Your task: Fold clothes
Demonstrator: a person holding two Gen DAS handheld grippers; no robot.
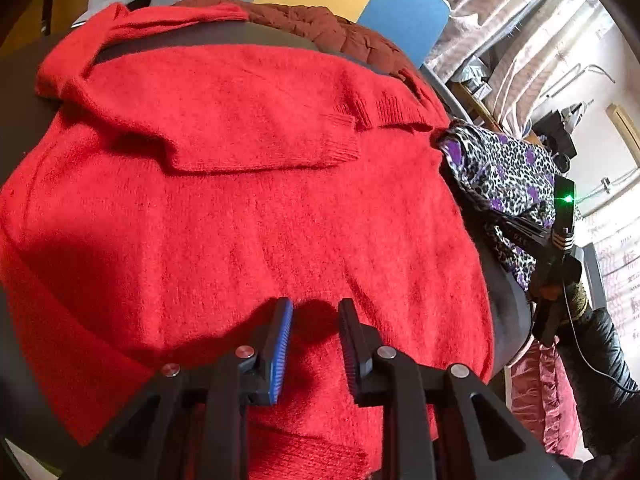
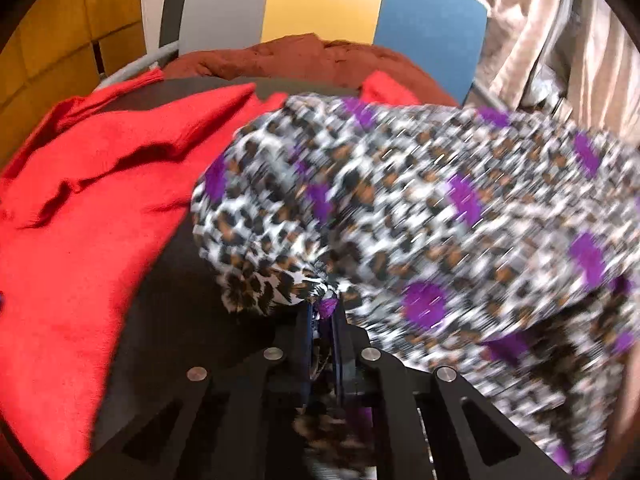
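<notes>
Two garments on dark table (image 1: 18,128) — left fingers (image 1: 316,312) parted, empty — right fingers (image 2: 326,312) pinching leopard-print cloth (image 2: 440,208).

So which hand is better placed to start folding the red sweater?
Left. The left gripper hovers open right over the red sweater, while the right gripper is shut on the leopard-print garment.

Sweater (image 1: 248,208): solid bright red knit, spread over most of the dark grey, near-black table (image 1: 20,76). Patterned garment (image 2: 420,208) at the table's right edge: leopard print in black, white and brown with solid purple spots. Quilted garment (image 1: 340,32) at the far edge: rust brown. Panels (image 2: 324,0) beyond the far edge: grey, yellow and blue, side by side. Left gripper (image 1: 316,312): black, with a blue pad on one finger. Right gripper (image 2: 324,312): black.
</notes>
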